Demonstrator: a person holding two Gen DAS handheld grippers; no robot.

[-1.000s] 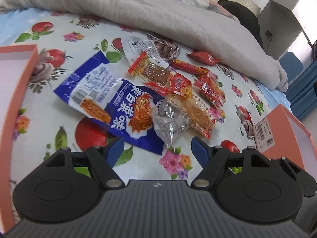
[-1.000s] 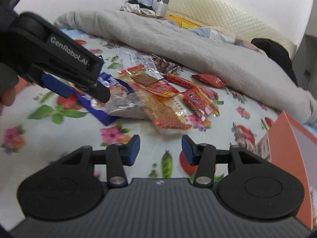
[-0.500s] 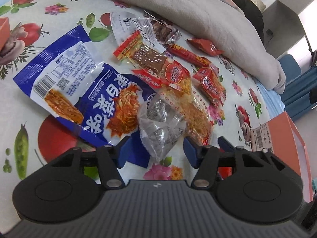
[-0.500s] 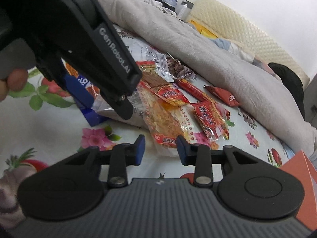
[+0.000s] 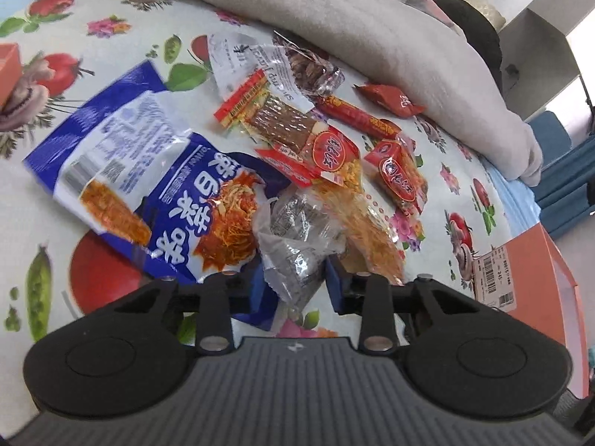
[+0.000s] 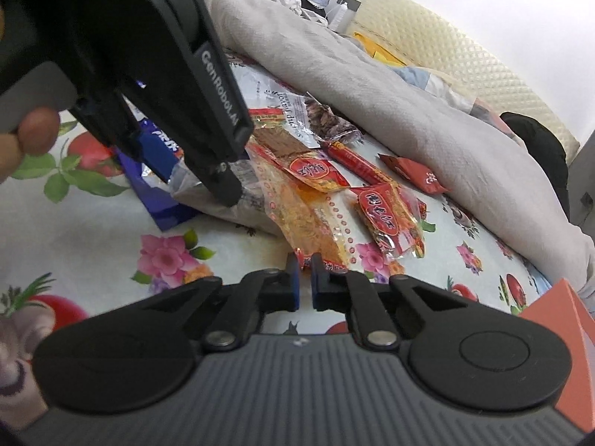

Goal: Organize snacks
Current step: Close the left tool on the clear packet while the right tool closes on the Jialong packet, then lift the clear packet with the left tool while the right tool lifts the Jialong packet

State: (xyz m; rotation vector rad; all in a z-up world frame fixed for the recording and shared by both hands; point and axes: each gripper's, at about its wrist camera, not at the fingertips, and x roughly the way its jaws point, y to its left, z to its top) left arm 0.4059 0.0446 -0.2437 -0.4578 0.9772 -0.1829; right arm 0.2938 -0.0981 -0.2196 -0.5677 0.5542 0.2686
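Both grippers have advanced into the snack pile on the floral sheet (image 5: 55,200). Left gripper (image 5: 295,282) straddles the clear silver packet (image 5: 297,230), jaws spread, not yet clamped. Right gripper (image 6: 305,282), nearly closed, reaches the orange noodle packet (image 6: 308,219); whether it grips is unclear. Next, probably: pinch, lift toward the orange box (image 5: 535,260).

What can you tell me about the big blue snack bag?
The big blue snack bag is shiny plastic with large white characters, a picture of orange shredded food and a white label panel with a barcode. It lies flat and slightly crumpled on the flowery sheet, at the left edge of the snack pile. A clear crinkly packet overlaps its right side, and the left gripper has its blue fingers over the bag's near corner, either side of that packet.
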